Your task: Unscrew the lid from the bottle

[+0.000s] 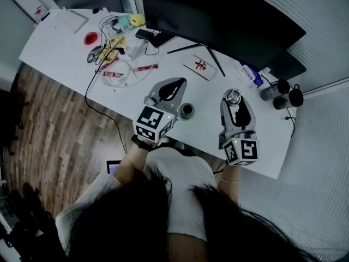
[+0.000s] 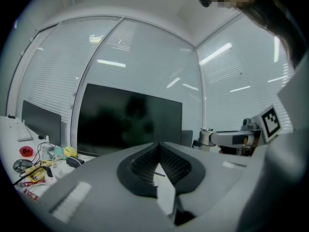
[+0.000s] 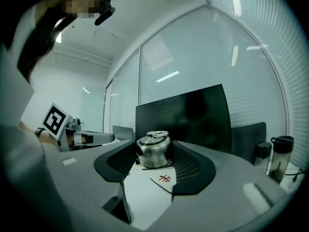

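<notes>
The steel bottle (image 3: 153,156) stands on the white desk (image 1: 65,53) before the monitor (image 1: 218,15), clamped between the jaws of my right claw (image 3: 154,149); a dark round cap (image 1: 187,111) lies beside my left claw (image 2: 158,149), whose jaws are together, empty.

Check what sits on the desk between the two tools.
A small dark round cap, standing free between the left tool and right tool; the head view shows it.
</notes>
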{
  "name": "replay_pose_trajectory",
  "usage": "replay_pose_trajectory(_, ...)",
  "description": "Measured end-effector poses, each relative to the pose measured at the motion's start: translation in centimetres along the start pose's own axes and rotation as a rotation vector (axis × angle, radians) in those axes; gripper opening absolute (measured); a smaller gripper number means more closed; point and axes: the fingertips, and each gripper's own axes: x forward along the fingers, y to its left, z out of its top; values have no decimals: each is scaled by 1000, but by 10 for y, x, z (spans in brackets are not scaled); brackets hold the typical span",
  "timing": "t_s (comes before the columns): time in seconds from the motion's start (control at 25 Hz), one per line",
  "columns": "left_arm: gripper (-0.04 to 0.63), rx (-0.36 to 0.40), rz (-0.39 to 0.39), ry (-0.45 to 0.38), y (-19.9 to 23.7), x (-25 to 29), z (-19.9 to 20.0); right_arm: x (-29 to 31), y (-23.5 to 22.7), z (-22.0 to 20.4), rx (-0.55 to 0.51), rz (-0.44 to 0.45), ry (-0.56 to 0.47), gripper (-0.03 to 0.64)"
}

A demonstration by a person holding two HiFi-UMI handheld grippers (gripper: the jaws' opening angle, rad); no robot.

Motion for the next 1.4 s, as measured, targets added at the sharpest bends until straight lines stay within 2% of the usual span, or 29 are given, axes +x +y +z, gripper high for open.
replay_pose_trajectory(1.4, 58, 1, 19, 8, 3, -5, -4, 0, 3, -7, 13, 24, 20, 229)
